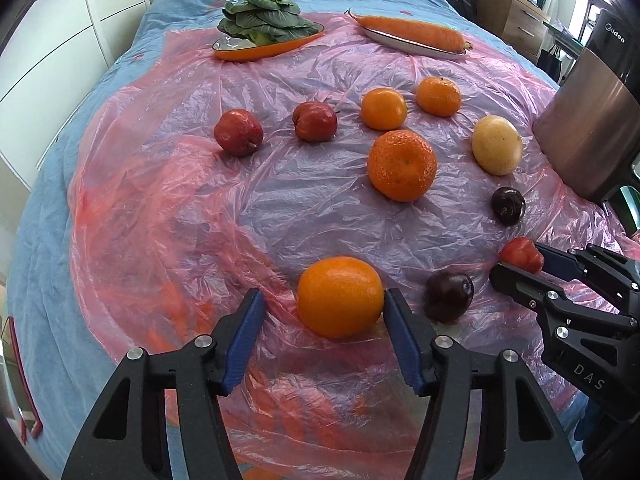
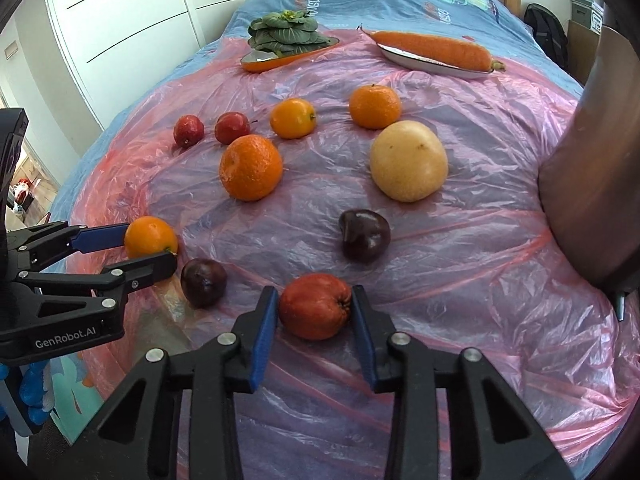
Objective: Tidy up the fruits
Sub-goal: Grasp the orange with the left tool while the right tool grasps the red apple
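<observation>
On a bed spread with a pink plastic sheet point(image 1: 280, 208), two hand-held grippers close in on fruit. The left gripper point(image 1: 324, 312) brackets a smooth orange point(image 1: 340, 296) at 6 o'clock in its own view; its right blue pad touches the peel, while the left pad stands clear, so the jaws are partly open with no grip. The right gripper point(image 2: 315, 308) has both blue pads pressed on a small red fruit point(image 2: 316, 310), at 6 o'clock in its view.

Its black body reads "DAS" point(image 1: 588, 376) from the left camera; the left gripper's body reads "GenRobot.AI" point(image 2: 66, 334) from the right. A dark appliance point(image 1: 612, 40) at 2 o'clock carries "idea", its first letter indistinct. Blue bedding point(image 2: 312, 0) shows "USTO" in orange print.

Beyond lie a dimpled orange point(image 2: 251, 167), a pale yellow fruit point(image 2: 408, 160), two dark plums point(image 2: 364, 236), and at 12 o'clock a carrot point(image 2: 432, 50) and leafy greens point(image 2: 284, 32) on dishes.
</observation>
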A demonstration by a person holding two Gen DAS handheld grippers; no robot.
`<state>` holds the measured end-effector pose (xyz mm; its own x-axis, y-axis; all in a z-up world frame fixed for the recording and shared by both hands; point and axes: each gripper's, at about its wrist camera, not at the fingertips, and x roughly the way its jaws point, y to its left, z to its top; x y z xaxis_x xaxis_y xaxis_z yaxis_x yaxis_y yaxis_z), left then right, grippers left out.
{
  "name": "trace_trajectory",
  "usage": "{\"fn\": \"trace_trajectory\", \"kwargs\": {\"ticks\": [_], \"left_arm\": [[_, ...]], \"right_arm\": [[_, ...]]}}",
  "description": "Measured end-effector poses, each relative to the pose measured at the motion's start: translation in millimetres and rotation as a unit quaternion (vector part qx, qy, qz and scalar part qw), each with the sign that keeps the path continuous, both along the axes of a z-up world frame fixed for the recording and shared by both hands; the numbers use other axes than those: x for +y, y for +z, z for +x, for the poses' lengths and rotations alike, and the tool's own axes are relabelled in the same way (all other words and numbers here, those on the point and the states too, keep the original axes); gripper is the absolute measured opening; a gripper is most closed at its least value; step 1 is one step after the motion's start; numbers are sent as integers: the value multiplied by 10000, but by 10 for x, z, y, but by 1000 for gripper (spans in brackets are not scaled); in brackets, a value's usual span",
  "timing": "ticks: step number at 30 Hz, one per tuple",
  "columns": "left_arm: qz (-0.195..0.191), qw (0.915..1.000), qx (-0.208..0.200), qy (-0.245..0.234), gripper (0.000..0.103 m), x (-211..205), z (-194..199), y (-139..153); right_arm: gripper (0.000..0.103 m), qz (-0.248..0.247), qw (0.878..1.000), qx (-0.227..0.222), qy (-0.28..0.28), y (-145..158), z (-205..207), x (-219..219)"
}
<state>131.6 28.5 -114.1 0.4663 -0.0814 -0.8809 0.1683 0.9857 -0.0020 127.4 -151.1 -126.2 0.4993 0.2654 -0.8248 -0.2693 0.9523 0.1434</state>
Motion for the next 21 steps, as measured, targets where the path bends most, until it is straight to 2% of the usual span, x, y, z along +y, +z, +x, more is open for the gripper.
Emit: {"fn": "trace_trajectory", "kwargs": {"ticks": [2,7,15,21], "left_arm": [[-21,10000,32,0,48,5,9,-23],[-92,9999,83,-46,37,20,47,-58],[-26,10000,17,-65,36,-6,12,-40],[3,10000,-20,-26,36,-26,-20,8]], "right_arm": [[9,39,10000,7,-11,-9,1,-12],[8,41,10000,5,27,-19,-1,-14],[8,196,9998,-3,79,7,-12,-59],[8,552,9985,14,56,62,-29,-177]]}}
